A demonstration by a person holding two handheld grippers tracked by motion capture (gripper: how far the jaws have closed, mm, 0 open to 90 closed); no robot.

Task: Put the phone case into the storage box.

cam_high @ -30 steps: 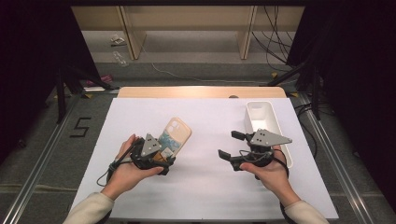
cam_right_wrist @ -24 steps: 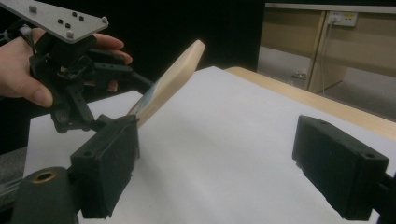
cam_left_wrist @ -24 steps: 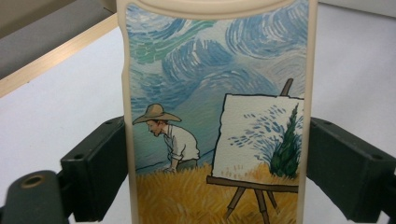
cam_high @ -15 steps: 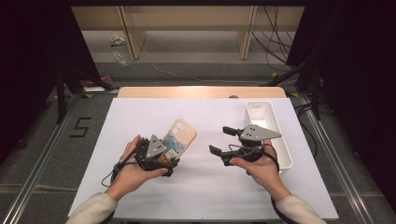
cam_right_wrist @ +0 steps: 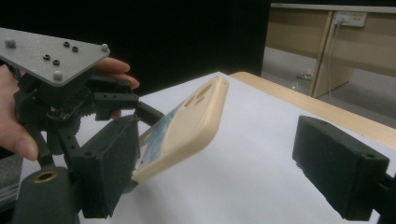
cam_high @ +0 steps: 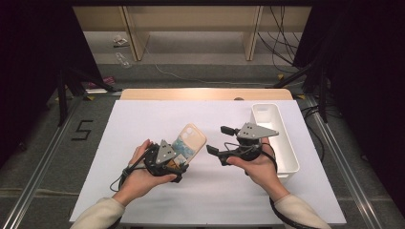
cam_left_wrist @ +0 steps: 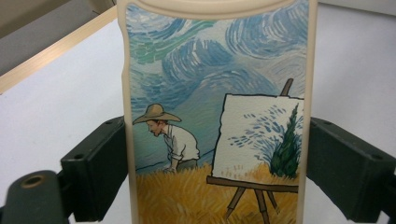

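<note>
A phone case (cam_high: 192, 139) with a cream rim and a printed painting of a man in a straw hat at an easel is held tilted above the white table. My left gripper (cam_high: 177, 161) is shut on its lower part; in the left gripper view both jaws press the side edges of the case (cam_left_wrist: 215, 116). My right gripper (cam_high: 219, 140) stands open just right of the case, jaws pointing left at it, apart from it. In the right gripper view the cream back of the case (cam_right_wrist: 187, 126) shows between the open jaws, with the left gripper (cam_right_wrist: 109, 109) behind.
A long white bin (cam_high: 288, 160) stands on the table's right side, behind the right hand. The white table top (cam_high: 143, 119) has a wooden strip (cam_high: 205, 94) at its far edge. Shelving and cables lie on the floor beyond.
My right gripper has moved left, away from the bin and toward the phone case. The left gripper has stayed shut on the case, shifting slightly.
</note>
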